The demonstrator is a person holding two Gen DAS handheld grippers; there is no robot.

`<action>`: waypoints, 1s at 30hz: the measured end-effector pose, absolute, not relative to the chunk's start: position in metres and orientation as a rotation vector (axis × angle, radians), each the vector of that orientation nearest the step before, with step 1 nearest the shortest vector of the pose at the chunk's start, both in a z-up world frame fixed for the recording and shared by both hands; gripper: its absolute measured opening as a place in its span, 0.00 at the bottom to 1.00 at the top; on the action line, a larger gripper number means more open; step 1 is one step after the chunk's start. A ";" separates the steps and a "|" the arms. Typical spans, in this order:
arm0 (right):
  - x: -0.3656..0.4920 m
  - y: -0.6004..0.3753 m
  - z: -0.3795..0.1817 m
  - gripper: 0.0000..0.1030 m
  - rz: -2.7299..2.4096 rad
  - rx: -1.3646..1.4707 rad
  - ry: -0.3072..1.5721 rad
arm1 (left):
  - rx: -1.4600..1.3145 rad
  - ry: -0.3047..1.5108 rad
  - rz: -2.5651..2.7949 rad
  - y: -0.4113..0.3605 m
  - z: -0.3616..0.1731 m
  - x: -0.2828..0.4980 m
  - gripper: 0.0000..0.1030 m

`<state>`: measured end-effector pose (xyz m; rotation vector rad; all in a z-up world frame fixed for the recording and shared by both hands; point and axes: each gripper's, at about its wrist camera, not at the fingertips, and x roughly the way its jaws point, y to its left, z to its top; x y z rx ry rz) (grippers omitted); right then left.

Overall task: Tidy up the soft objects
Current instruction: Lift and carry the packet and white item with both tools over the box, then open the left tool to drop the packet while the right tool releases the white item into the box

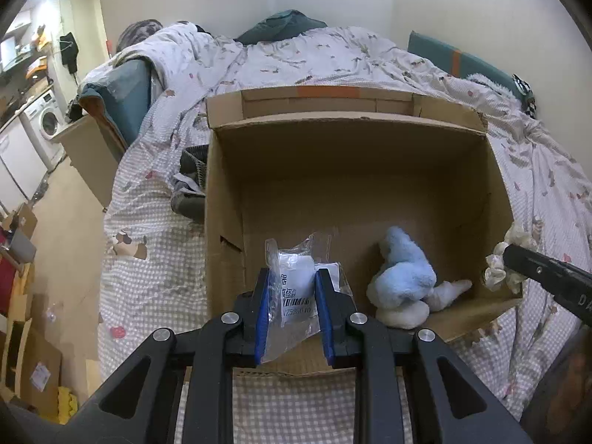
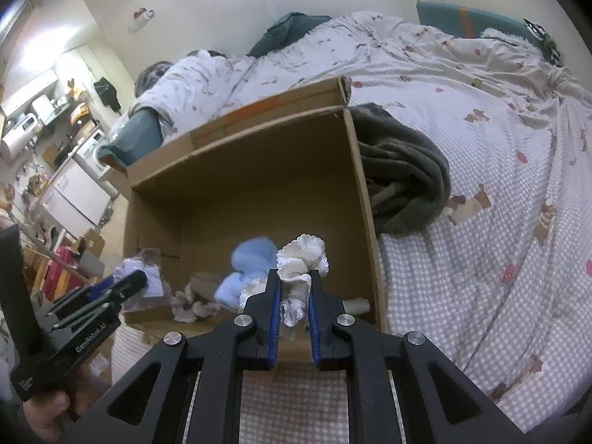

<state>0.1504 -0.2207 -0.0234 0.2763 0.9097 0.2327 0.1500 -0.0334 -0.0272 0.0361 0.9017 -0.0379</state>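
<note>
Caught both hands loaded at once here. Left gripper [image 1: 291,309] was clamped on a clear plastic packet [image 1: 296,292] with a barcode label, blue pads [image 1: 262,318] pinching it upright so the slack top flopped out ahead of the fingers. Probably gripped mid-body like that because a limp bag folds away if grabbed by an edge.

Right gripper [image 2: 294,307] was closed down on a white frilly scrunchie [image 2: 301,259], most of the ruffle bunched up ahead of the tips, a bit trailing down between the pads. Pinched narrow, since the thing squashes to nothing.

Straight ahead of both and just below: an open cardboard box [image 1: 355,170] parked on the checked bedspread [image 1: 155,266], near flap folded down toward the grippers, which kept the mouth wide open for dropping stuff in. Already inside, ahead and to the right of the left gripper, lay a pale blue plush toy [image 1: 405,277]. Dark grey blanket [image 2: 403,174] sat bundled outside the box wall, ahead-right of the right gripper.

Looked like both items were held over the near edge for release; neither had been let go yet.
</note>
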 end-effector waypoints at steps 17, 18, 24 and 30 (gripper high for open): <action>0.150 -0.207 -0.033 0.15 0.219 0.202 0.953 | 0.049 0.931 -0.037 -0.030 -0.037 0.152 0.20; 0.150 -0.206 -0.033 0.15 0.219 0.200 0.954 | 0.048 0.931 -0.036 -0.029 -0.037 0.152 0.20; 0.149 -0.205 -0.033 0.15 0.221 0.196 0.953 | 0.055 0.928 -0.024 -0.030 -0.039 0.151 0.21; 0.148 -0.207 -0.028 0.15 0.231 0.218 0.921 | 0.061 0.929 -0.030 -0.032 -0.038 0.150 0.31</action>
